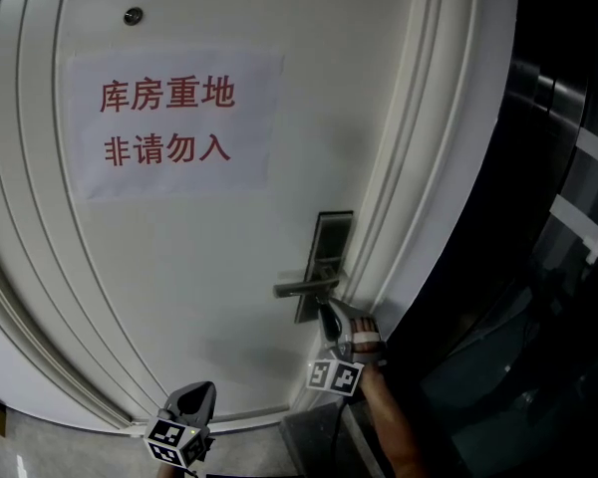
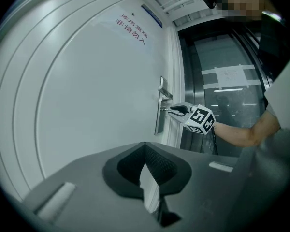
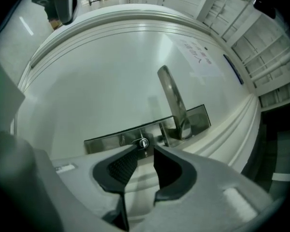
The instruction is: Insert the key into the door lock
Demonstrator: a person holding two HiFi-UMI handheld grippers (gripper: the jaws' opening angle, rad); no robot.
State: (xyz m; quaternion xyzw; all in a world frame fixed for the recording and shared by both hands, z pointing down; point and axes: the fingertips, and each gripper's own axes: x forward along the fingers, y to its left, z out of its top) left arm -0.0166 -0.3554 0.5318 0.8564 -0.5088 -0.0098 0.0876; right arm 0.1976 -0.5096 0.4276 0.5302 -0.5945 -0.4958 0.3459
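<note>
The white door (image 1: 229, 267) carries a metal lock plate (image 1: 329, 232) with a lever handle (image 1: 301, 288). My right gripper (image 1: 328, 317) is pressed up to the plate just below the handle. In the right gripper view the round lock cylinder (image 3: 142, 142) sits right at my right gripper's (image 3: 145, 149) tips, which stand narrowly apart on a small key. From the left gripper view, a thin metal piece runs from the right gripper (image 2: 173, 110) to the lock plate (image 2: 159, 122). My left gripper (image 1: 194, 398) hangs low and left, away from the lock, with its tips (image 2: 145, 146) touching and nothing in them.
A paper sign (image 1: 169, 122) with red characters is taped to the door, under a peephole (image 1: 133, 15). The moulded door frame (image 1: 448, 167) runs just right of the lock. Dark glass panels (image 1: 558, 267) stand further right. A person's forearm (image 2: 237, 132) holds the right gripper.
</note>
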